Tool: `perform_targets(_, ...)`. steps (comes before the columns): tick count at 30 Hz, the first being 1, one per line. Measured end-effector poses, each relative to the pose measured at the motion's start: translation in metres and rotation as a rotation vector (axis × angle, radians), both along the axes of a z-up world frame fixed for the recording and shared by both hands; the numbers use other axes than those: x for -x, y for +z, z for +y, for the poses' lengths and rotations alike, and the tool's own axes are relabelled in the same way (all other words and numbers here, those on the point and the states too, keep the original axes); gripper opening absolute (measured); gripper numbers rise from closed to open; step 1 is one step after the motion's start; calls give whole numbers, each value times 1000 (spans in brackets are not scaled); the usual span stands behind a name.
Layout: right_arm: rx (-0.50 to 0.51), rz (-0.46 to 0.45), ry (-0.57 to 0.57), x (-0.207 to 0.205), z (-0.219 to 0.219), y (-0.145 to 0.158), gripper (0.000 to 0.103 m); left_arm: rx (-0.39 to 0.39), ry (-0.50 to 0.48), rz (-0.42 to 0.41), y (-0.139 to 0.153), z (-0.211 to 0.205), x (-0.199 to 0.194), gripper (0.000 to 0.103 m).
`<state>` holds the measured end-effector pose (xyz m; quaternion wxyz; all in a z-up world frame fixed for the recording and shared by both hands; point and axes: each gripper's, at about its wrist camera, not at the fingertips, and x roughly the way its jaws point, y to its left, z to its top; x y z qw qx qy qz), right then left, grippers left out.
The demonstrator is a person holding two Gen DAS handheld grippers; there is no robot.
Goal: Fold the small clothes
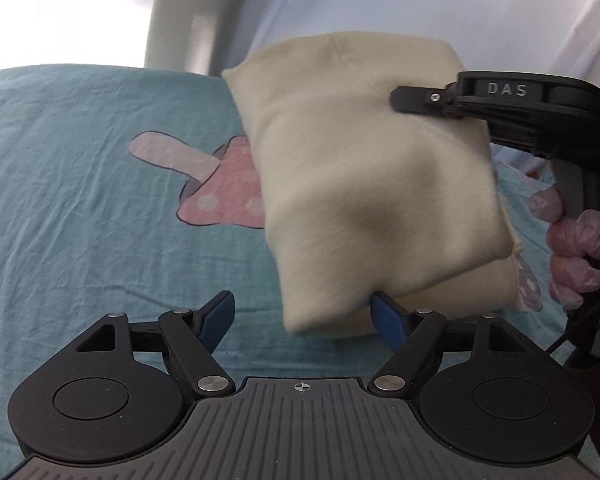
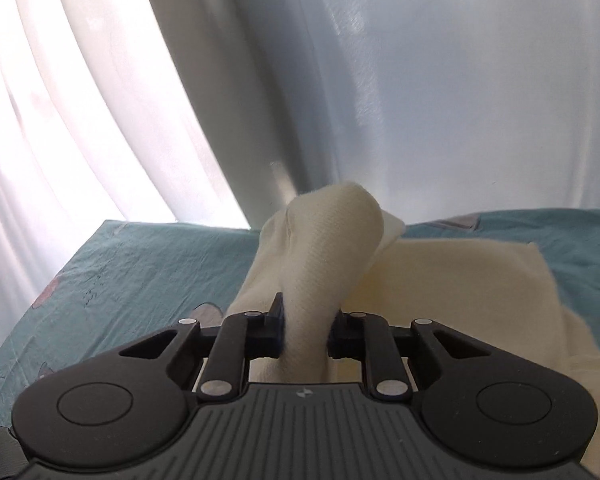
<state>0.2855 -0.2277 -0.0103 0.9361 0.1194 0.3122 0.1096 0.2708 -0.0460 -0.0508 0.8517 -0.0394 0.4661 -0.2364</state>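
Left wrist view: teal sheet (image 1: 80,200) covers the surface, wrinkled, printed with a pink spotted mushroom figure (image 1: 204,176) that the cloth partly hides. Pale curtain (image 1: 380,4) hangs behind. Cream garment (image 1: 372,184), folded into a thick bundle, is lifted above the sheet, tilted, motion-blurred at its lower edge. Right tongs (image 1: 412,100) enter from the right side and press against the bundle's upper part; a hand in a pale purple glove (image 1: 572,248) holds the grip. Left tongs (image 1: 304,316) stand wide, blue pads (image 1: 388,320) apart; the right-hand pad touches the bundle's lower edge, the other pad is clear of it.

Right wrist view: same teal sheet (image 2: 140,280), white curtain (image 2: 80,100) lit from behind on the left, grey-white drape on the right. Cream garment (image 2: 460,276) lies partly flat on the sheet to the right; a doubled fold of it rises between the right tongs (image 2: 306,330). Those tongs are narrow, clamped on that fold, cloth bulging up beyond the tips.
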Motion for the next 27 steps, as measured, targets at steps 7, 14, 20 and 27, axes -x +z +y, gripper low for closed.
perform_targets(7, 58, 83, -185, 23, -66, -15, 14, -25, -19, 12, -7, -26, -3, 79)
perform_targets(14, -165, 149, -216, 58, -102, -34, 39, -13, -21, 22, -8, -23, -5, 78)
perform_targets(20, -265, 193, -171, 53, -94, -49, 43, -20, -30, 24, -6, -29, -2, 78)
perform_targets(27, 30, 49, -186, 56, -57, -21, 16, -21, -40, 12, 1, -27, 1, 79)
